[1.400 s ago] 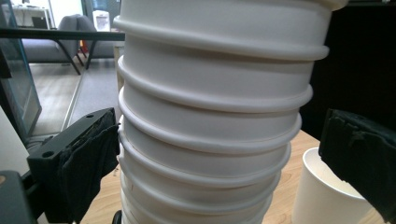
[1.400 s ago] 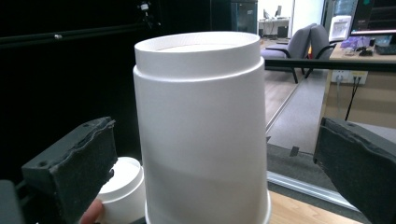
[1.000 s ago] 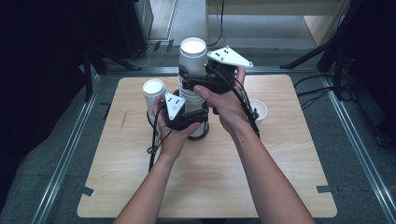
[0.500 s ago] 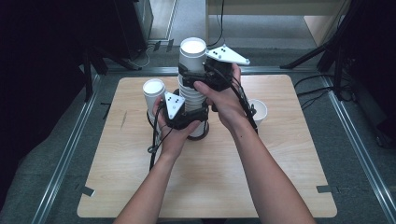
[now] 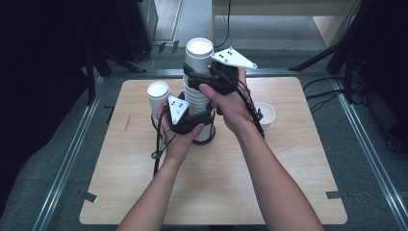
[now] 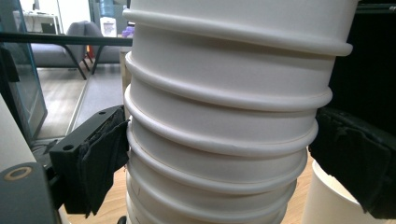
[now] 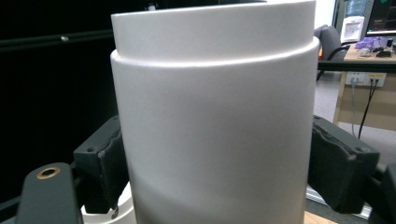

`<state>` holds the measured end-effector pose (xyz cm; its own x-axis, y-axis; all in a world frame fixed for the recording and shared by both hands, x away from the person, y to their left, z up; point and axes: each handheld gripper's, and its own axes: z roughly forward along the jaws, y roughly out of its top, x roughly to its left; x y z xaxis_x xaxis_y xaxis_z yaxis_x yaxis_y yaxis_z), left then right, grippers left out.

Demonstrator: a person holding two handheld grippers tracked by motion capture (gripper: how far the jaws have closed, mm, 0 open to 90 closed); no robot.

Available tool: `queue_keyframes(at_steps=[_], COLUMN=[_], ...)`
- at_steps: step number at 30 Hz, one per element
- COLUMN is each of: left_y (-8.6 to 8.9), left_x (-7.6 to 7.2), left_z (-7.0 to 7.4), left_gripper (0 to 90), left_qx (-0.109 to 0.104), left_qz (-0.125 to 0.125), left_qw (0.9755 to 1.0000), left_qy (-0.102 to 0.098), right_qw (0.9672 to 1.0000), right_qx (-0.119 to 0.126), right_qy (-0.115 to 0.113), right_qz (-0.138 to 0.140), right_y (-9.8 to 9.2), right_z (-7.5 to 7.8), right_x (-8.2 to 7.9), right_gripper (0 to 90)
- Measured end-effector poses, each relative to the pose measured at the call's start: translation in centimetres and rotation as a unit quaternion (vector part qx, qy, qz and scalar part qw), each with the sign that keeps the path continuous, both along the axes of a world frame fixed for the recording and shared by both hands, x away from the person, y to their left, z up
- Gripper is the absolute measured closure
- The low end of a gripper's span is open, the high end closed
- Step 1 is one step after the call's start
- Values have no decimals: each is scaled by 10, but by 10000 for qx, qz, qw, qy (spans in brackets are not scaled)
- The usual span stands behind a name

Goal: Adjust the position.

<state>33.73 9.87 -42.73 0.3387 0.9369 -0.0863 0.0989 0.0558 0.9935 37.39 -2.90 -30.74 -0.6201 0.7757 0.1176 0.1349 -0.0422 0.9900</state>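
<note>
A tall stack of upside-down white paper cups (image 5: 197,96) stands at the middle of the wooden table (image 5: 269,183). My left gripper (image 5: 201,115) reaches around its lower part. In the left gripper view the jaws have just been closing, and both pads (image 6: 105,154) press on the ribbed stack (image 6: 224,116). My right gripper (image 5: 199,79) is higher up, at the top cup (image 5: 199,52). Its jaws have also just been closing, and in the right gripper view both pads (image 7: 109,163) touch the smooth top cup (image 7: 215,121).
A single upside-down white cup (image 5: 158,95) stands just left of the stack, close to my left hand. An upright white cup (image 5: 266,115) sits to the right, behind my right wrist. Cables trail from both grippers over the table. Metal rails border the table.
The grey plate on my left gripper has shifted a little to the left. Both hands otherwise stay at the stack, and the stack has not moved.
</note>
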Motion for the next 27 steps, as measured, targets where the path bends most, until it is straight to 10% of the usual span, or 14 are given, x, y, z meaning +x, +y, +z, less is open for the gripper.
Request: queue_keyframes(at_steps=[27], left_y=[2], left_x=[-1], left_z=[0], left_gripper=[64], left_qx=[64], left_qz=[-66], left_qw=[10000], left_qy=[-3], right_qw=[9986], right_qx=[142], right_qy=[-489], right_qz=[-135], right_y=[2], right_z=[40], right_x=[-9], right_gripper=[181])
